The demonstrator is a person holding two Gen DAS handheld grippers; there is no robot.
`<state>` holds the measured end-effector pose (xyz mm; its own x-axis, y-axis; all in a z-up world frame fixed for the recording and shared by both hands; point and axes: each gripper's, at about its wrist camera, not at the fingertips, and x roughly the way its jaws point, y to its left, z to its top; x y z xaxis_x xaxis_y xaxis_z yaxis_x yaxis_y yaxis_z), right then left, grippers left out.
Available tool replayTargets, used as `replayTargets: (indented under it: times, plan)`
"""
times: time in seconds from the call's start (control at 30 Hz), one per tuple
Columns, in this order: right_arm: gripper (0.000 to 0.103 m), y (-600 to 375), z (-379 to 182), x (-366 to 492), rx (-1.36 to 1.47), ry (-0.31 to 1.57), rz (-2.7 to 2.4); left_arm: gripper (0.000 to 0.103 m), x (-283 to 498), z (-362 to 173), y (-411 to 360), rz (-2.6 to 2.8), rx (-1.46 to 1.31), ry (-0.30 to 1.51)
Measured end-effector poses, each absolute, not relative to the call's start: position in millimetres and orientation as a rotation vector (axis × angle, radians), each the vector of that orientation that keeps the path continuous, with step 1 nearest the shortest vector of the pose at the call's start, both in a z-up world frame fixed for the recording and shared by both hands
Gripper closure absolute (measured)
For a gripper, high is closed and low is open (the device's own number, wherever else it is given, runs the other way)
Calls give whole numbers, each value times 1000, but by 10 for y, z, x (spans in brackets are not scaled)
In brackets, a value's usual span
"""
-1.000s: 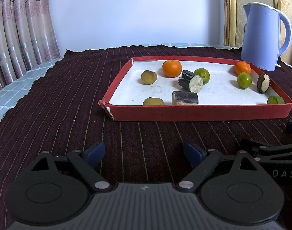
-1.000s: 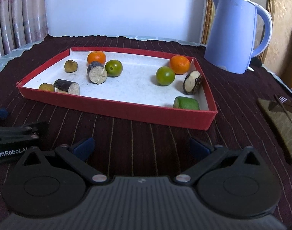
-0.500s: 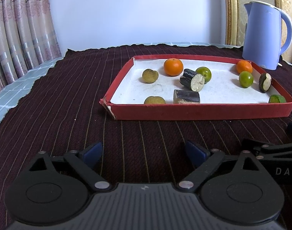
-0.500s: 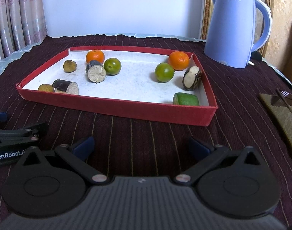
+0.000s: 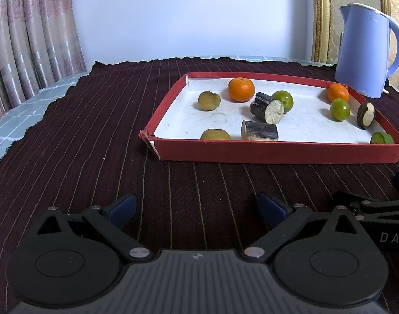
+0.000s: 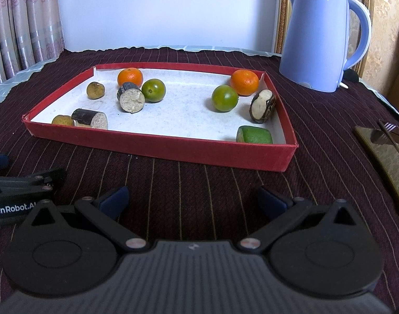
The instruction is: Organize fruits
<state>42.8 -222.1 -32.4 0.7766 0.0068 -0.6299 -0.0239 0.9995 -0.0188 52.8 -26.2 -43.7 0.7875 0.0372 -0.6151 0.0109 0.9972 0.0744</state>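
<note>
A red tray (image 5: 277, 153) (image 6: 160, 145) with a white floor holds scattered fruit: two oranges (image 5: 240, 89) (image 6: 244, 82), two green citrus (image 5: 340, 109) (image 6: 153, 90), two brown-yellow fruits (image 5: 209, 100) (image 6: 95, 90), dark sugarcane pieces (image 5: 267, 107) (image 6: 89, 118), a dark cut piece (image 6: 262, 106) and a green cut piece (image 6: 254, 135). My left gripper (image 5: 196, 208) is open and empty, low over the cloth before the tray's left corner. My right gripper (image 6: 192, 200) is open and empty before the tray's front wall.
A blue kettle (image 5: 366, 52) (image 6: 322, 36) stands behind the tray's right corner. A dark board with a fork (image 6: 387, 146) lies at the right. Striped dark cloth (image 5: 81, 130) covers the table; curtains (image 5: 29, 39) hang at the left.
Both grippers have risen and drawn slightly nearer the tray, so it sits a little lower and larger in view. Both stay open and nothing in the tray has moved.
</note>
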Motion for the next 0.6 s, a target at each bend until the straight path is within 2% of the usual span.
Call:
replayTargets:
  times: [0.6]
  plan:
    - [0,-2221,-323,429,-26,681,17,2,519,-437,-271,18,84,661]
